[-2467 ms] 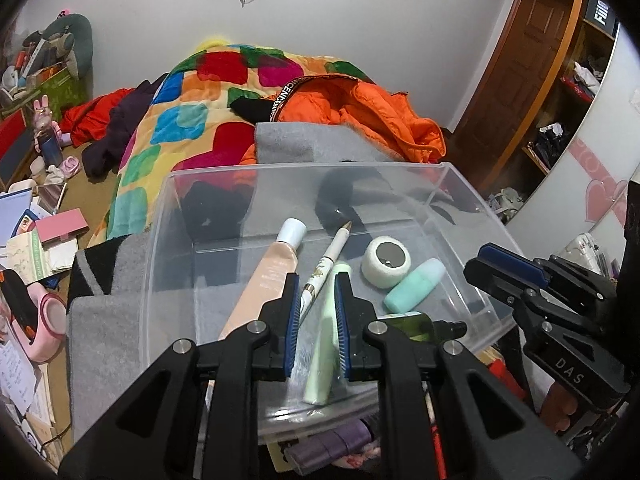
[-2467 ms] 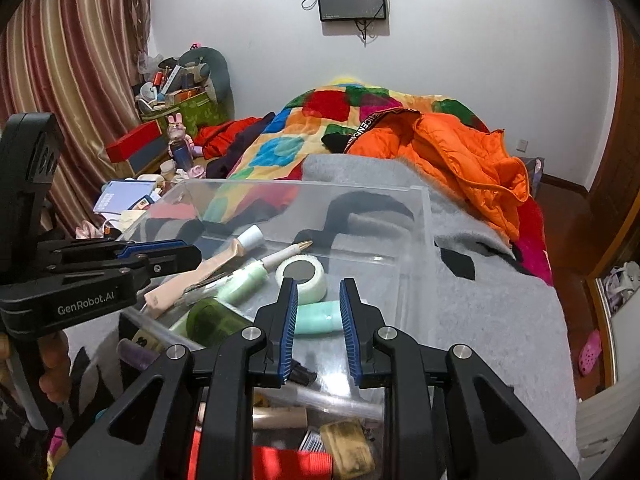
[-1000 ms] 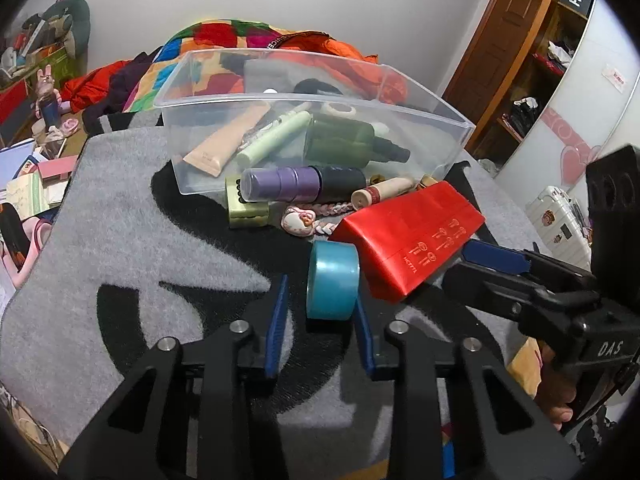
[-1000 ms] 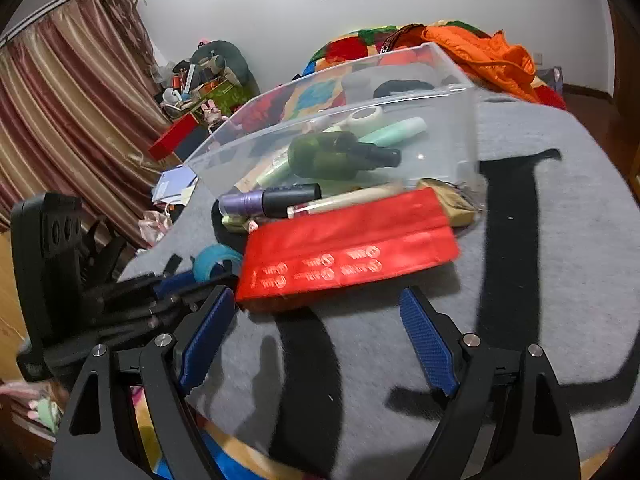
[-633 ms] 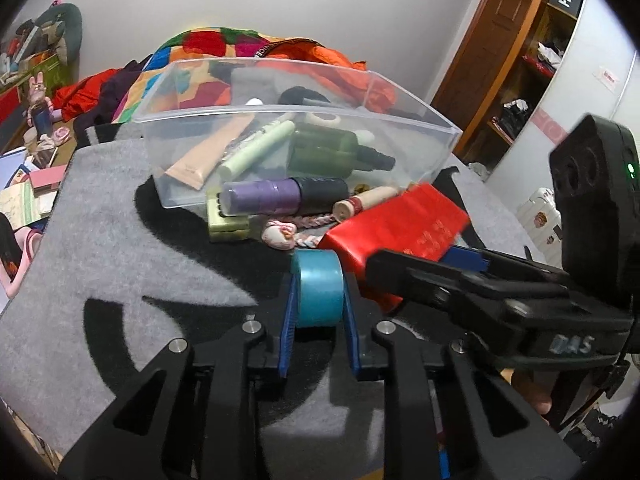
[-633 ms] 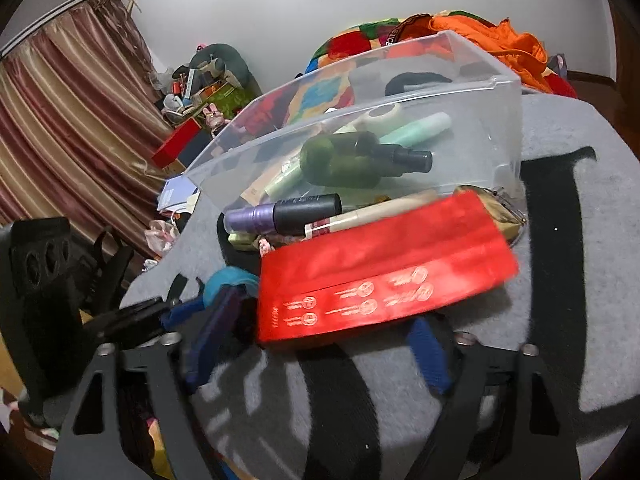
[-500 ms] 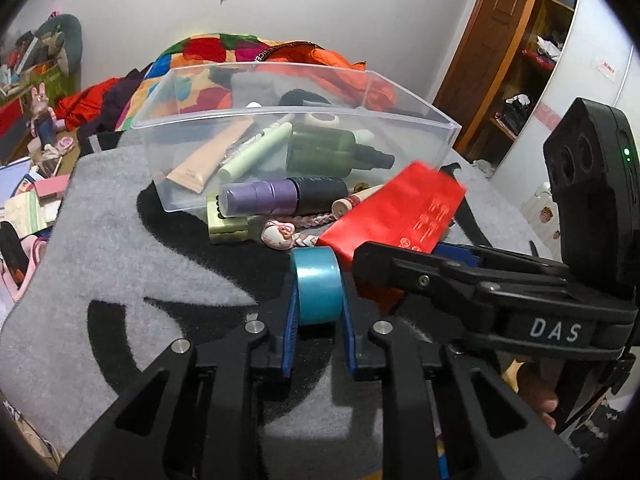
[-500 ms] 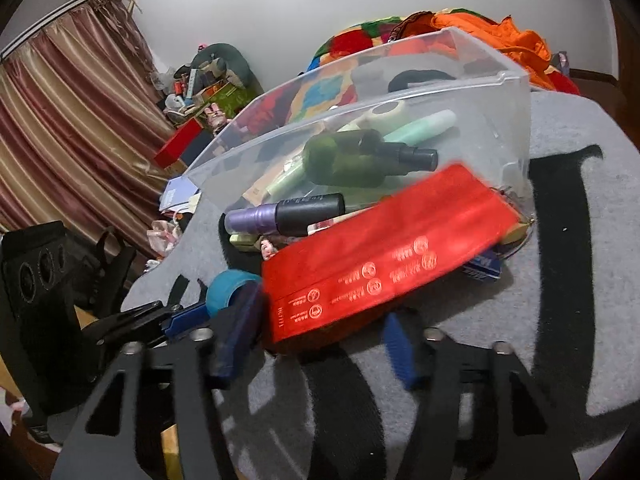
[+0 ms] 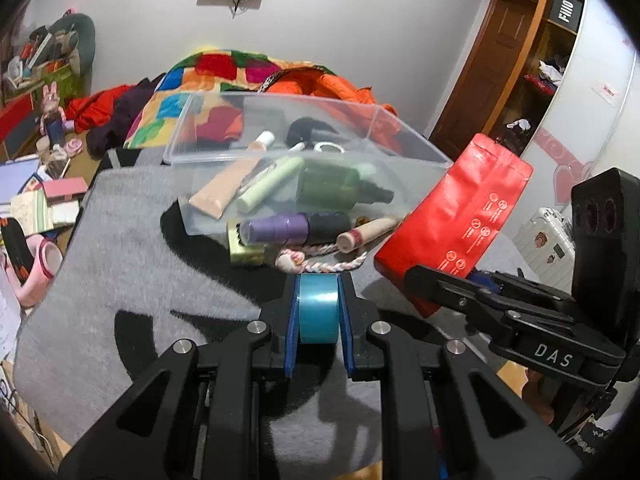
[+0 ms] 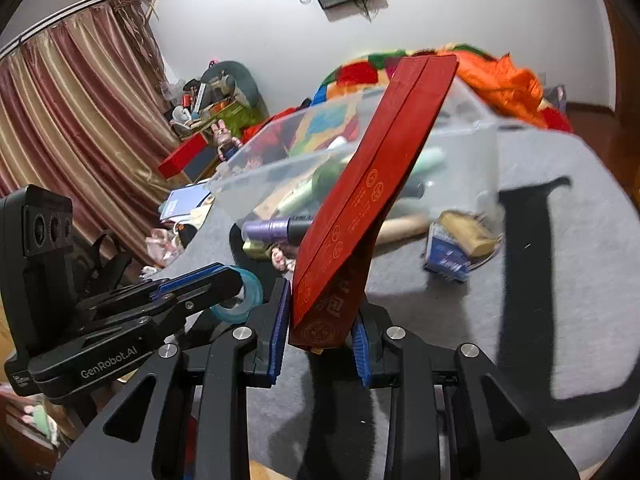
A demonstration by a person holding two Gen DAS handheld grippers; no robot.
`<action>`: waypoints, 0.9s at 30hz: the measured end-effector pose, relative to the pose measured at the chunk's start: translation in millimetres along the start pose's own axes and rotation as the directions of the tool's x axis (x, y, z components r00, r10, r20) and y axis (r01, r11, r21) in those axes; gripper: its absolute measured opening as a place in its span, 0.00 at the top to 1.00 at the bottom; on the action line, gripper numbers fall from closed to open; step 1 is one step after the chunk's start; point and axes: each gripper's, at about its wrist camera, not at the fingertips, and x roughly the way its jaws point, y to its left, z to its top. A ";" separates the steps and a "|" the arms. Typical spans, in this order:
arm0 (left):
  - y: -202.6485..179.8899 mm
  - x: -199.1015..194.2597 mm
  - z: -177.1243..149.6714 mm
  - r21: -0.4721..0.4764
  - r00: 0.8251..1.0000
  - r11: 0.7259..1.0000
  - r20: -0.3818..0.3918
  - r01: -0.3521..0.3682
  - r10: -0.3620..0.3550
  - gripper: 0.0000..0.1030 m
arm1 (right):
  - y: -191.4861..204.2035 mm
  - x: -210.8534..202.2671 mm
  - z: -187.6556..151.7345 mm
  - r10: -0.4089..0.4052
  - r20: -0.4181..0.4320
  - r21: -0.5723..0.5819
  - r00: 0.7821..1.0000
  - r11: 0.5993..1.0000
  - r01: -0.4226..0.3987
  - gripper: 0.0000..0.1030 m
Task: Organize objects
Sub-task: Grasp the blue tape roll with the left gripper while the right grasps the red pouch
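Beside the clear bin [image 10: 472, 148], only the right view shows a blue card [image 10: 446, 258].

Left gripper [image 9: 318, 320]: was over the clear bin [image 9: 304, 152] with a pen between its jaws; a second ago its jaws stood apart either side of the blue tape roll [image 9: 318, 312]. Now its pads are clamped on the roll's flat sides.

Right gripper [image 10: 320, 334]: was wide open around the near end of the red pouch [image 10: 372, 196], which lay flat on the grey blanket [image 10: 540, 288]. Jaws are closing, with the pouch's near end between the pads. The pouch's far end has tipped up and now rises steeply ahead of the fingers, in front of the bin.
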 end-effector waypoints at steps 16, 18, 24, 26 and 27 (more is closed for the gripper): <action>-1.3 -19.9 17.2 0.007 0.997 0.999 0.063 -0.045 0.045 0.83 | -1.5 -38.7 47.1 -0.104 0.157 -0.060 0.982 0.992 0.115 0.75; -1.1 -25.9 27.3 0.009 0.994 0.998 0.089 -0.056 0.055 0.83 | -3.1 -40.5 54.8 -0.110 0.172 -0.061 0.979 0.991 0.122 0.75; 1.3 -34.2 54.3 0.018 0.985 0.995 0.148 -0.096 0.092 0.83 | -7.3 -39.2 76.3 -0.109 0.197 -0.071 0.974 0.990 0.125 0.75; 3.6 -34.2 63.3 0.014 0.981 0.994 0.162 -0.106 0.103 0.83 | -7.7 -34.9 83.9 -0.100 0.193 -0.073 0.976 0.991 0.115 0.75; 5.8 -33.5 68.6 0.009 0.980 0.994 0.168 -0.106 0.103 0.83 | -8.1 -31.8 87.3 -0.096 0.190 -0.073 0.977 0.991 0.112 0.75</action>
